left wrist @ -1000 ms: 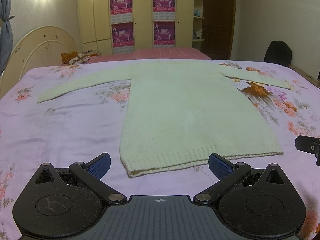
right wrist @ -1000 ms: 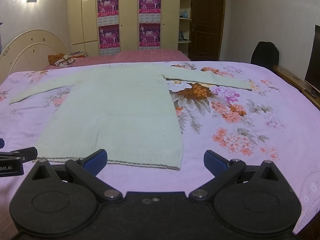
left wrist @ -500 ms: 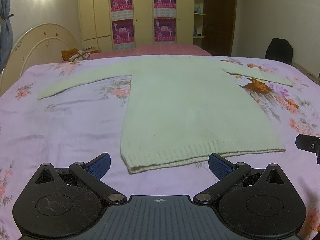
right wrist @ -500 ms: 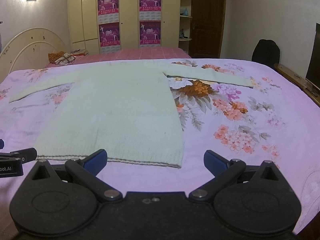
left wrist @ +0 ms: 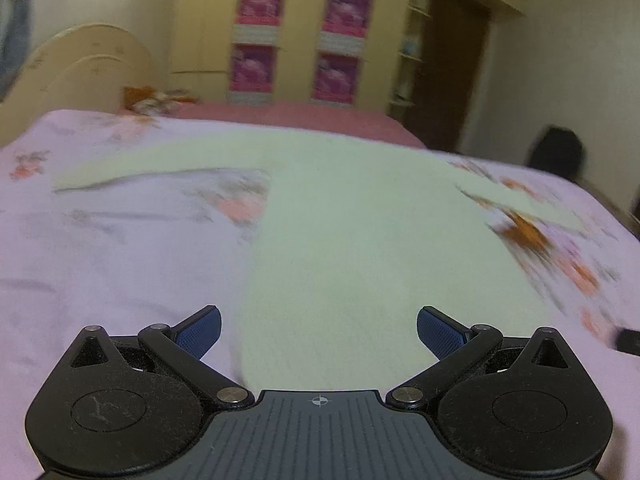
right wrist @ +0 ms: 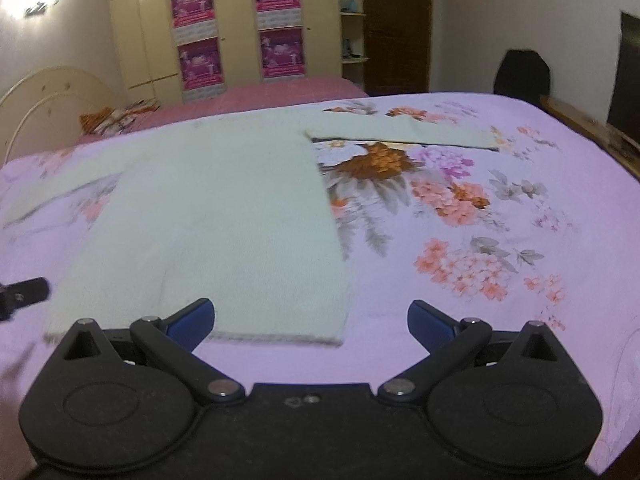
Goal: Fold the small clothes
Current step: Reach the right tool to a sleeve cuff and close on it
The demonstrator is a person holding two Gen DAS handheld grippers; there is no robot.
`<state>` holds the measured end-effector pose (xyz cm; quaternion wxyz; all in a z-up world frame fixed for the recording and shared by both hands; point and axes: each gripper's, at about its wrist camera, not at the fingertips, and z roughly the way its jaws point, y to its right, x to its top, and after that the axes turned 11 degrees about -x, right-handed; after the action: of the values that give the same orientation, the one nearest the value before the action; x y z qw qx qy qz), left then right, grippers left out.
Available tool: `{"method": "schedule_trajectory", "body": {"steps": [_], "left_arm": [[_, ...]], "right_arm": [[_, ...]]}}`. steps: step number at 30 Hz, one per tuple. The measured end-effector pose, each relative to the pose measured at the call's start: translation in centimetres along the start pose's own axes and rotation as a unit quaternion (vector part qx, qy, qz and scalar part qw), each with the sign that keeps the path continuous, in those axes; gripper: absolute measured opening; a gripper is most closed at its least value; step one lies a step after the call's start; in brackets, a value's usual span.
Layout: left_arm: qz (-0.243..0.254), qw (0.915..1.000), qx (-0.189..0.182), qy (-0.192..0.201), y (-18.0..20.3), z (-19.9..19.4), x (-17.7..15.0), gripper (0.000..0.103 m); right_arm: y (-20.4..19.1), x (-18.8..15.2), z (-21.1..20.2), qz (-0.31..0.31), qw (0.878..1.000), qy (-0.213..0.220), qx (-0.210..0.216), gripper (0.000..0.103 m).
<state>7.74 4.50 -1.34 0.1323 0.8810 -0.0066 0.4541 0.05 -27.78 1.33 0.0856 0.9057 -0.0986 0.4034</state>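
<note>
A pale green sweater (right wrist: 216, 216) lies flat on the flowered sheet (right wrist: 520, 184), sleeves spread to both sides and hem toward the grippers. The left gripper (left wrist: 318, 330) hangs over the hem's left part, jaws spread wide and holding nothing. The right gripper (right wrist: 310, 322) sits at the hem's right corner, equally wide and empty; both views are blurred

Floral pink bed (right wrist: 500, 184), pale sweater (right wrist: 224, 208) flat (sleeves spread)
</note>
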Motion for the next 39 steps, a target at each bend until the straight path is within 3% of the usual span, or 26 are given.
{"method": "schedule_trajectory", "body": {"steps": [5,8,11,17,19,23,32,34,38,39], "left_arm": [[-0.011,0.998,0.055,0.028,-4.0,3.4,4.1,0.103],[-0.028,0.9972,0.062,0.03,-6.6,6.3,6.3,0.103],[-0.041,0.9965,0.062,0.039,-8.9,8.9,7.8,0.103],[-0.019,0.9912,0.116,0.061,-11.3,14.5,10.4,0.103],[-0.015,0.9904,0.111,0.081,-12.2,15.6,10.9,0.103],[-0.033,0.9922,0.103,0.062,-13.4,19.5,12.0,0.103],[-0.051,0.9958,0.075,0.014,-13.7,26.9,12.7,0.103],[-0.048,0.9962,0.073,0.0,-13.5,27.6,12.6,0.103],[-0.024,0.9976,0.061,-0.024,-13.1,28.3,12.9,0.103],[-0.022,0.9978,0.059,-0.021,-13.0,28.1,13.1,0.103]], "right_arm": [[4.1,3.8,3.1,0.051,0.998,0.018,-0.02,0.102],[6.9,6.6,5.3,0.092,0.995,0.031,-0.027,0.099],[9.7,9.6,8.2,0.134,0.989,0.043,-0.036,0.088],[13.8,13.9,15.8,0.184,0.98,0.054,-0.05,0.062],[15.8,14.7,19.2,0.228,0.972,0.047,-0.042,0.056],[19.6,15.0,25.6,0.333,0.942,0.02,-0.03,0.042],[22.7,15.3,34.1,0.424,0.905,0.006,-0.024,0.037],[23.0,15.6,34.7,0.426,0.904,0.008,-0.024,0.03],[23.4,16.1,35.3,0.413,0.91,0.0,-0.038,0.004],[23.5,16.2,35.2,0.407,0.913,0.001,-0.044,0.003]]}}
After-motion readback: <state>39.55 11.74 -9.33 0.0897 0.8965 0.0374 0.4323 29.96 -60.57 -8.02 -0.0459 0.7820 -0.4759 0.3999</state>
